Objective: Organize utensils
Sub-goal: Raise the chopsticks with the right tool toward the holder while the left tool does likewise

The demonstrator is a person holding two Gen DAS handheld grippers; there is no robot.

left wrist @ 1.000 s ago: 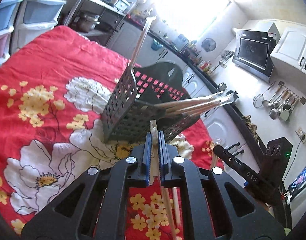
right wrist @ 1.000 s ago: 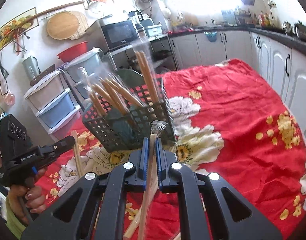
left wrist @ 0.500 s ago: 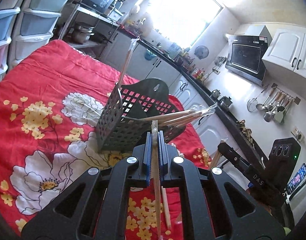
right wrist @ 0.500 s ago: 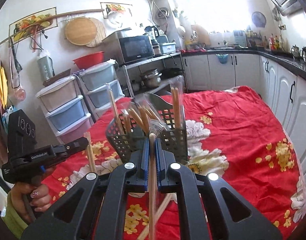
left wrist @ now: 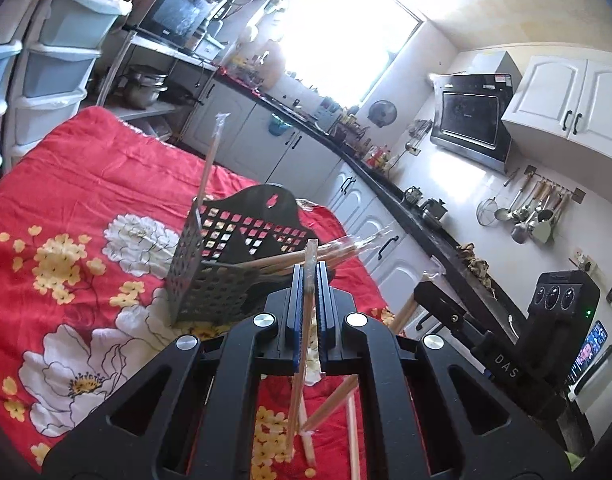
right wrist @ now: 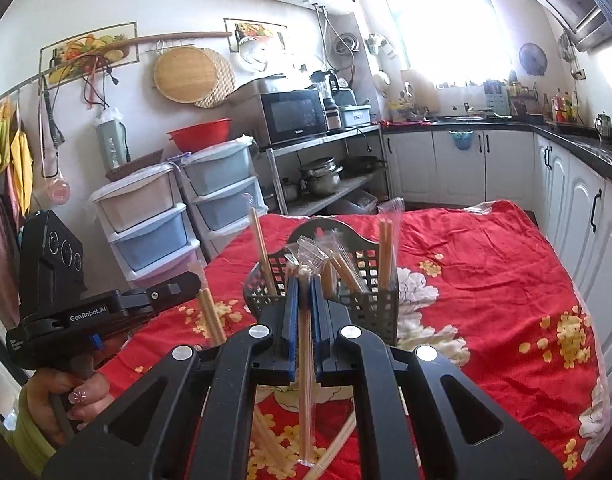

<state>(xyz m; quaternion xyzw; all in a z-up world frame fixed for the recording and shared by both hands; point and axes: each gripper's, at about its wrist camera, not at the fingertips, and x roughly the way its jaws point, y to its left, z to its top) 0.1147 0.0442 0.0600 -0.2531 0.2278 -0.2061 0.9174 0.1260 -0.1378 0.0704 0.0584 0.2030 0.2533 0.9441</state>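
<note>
"GenRobot.AI" marks the left gripper point(right wrist: 194, 284); both it and the right gripper point(right wrist: 304, 280) clamp wrapped chopsticks point(right wrist: 304, 360) above a red floral cloth point(right wrist: 485, 280) in a kitchen.

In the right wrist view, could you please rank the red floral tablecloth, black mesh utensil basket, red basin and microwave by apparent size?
1. Red floral tablecloth
2. Black mesh utensil basket, though it is nearer the camera
3. Microwave
4. Red basin, close to the microwave in apparent size
</note>
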